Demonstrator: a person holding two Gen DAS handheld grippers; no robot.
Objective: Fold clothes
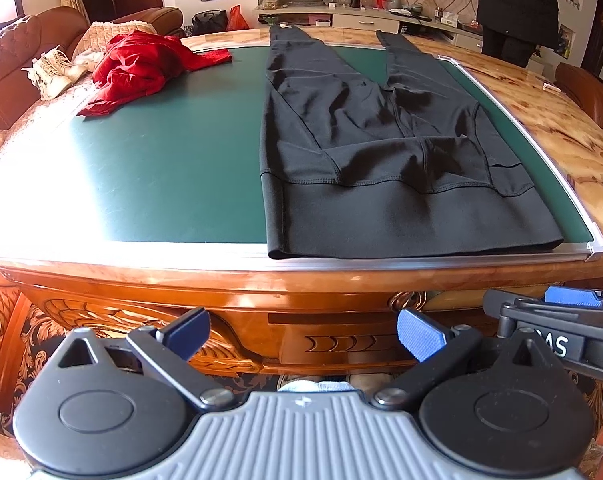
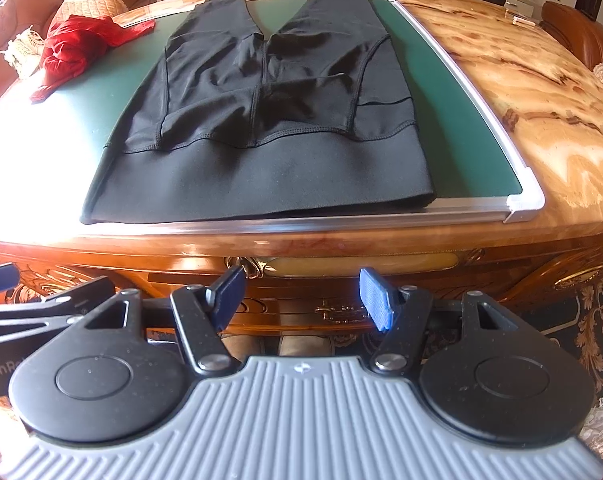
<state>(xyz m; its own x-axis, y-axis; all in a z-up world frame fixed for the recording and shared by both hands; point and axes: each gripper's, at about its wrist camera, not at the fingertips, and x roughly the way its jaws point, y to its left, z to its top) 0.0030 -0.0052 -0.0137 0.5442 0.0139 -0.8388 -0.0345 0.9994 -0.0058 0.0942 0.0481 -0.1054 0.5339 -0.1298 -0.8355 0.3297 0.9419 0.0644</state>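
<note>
Black trousers (image 1: pixel 381 152) (image 2: pixel 261 100) lie spread flat on the green mat (image 1: pixel 173 152) (image 2: pixel 473 136), waistband at the near edge, legs running away. A crumpled red garment (image 1: pixel 141 68) (image 2: pixel 73 48) sits at the mat's far left corner. My left gripper (image 1: pixel 303 334) hangs open in front of the table's wooden side, below the mat and short of the waistband. My right gripper (image 2: pixel 303 300) is open too, at the same height, nothing between its blue pads. Part of the right gripper (image 1: pixel 561 320) shows in the left wrist view.
The mat has a metal frame (image 2: pixel 525 204) and rests on a glossy wooden table (image 2: pixel 521 92). Brown sofas (image 1: pixel 17 60) stand on the left with cream shoes (image 1: pixel 57 68). A person in dark clothes (image 1: pixel 517 4) stands beyond the far right corner. A cluttered sideboard (image 1: pixel 341 8) lines the back wall.
</note>
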